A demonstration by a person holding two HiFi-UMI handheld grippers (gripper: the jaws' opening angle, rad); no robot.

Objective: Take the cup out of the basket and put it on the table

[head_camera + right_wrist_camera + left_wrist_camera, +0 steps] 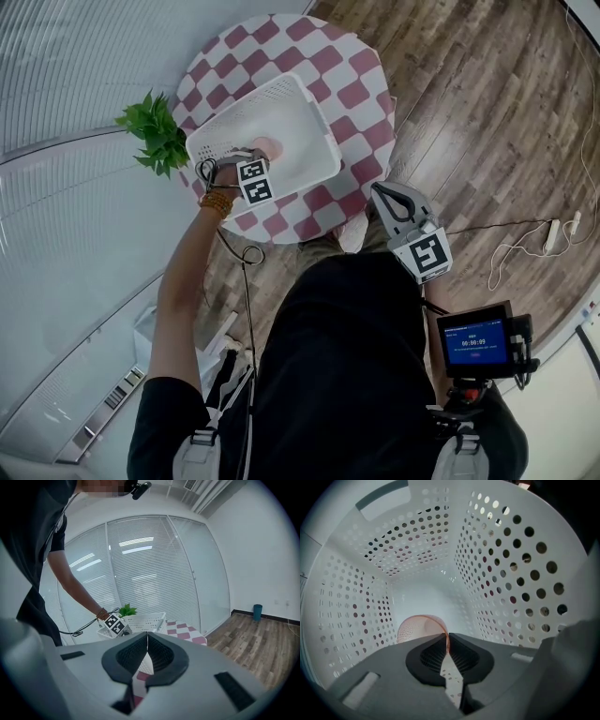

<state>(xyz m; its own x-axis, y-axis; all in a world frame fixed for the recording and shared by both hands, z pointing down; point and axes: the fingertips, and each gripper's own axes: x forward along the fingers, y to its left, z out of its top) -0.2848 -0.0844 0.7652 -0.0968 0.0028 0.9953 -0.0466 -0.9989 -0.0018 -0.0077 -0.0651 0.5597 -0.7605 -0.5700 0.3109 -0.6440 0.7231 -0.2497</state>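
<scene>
Pinching the translucent pink plastic cup (pixel 419 627) by its thin rim, the left tongs (pixel 446 638) are held low inside the white perforated basket (pixel 511 573), where the cup sits. A slip on lifting could be caused by so narrow a hold. Right tongs (pixel 146 637) are pressed together, empty.

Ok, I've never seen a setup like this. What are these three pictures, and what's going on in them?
A person holds a two-jaw gripper in each hand. One picture comes from a camera on the person's head, looking down. The other two come from cameras riding on the grippers. On the round checked table stands a white basket, with a green plant beside it. The left gripper is inside the basket, its jaws shut on the rim of a pink cup. The right gripper is shut and empty, held near the person's body.
</scene>
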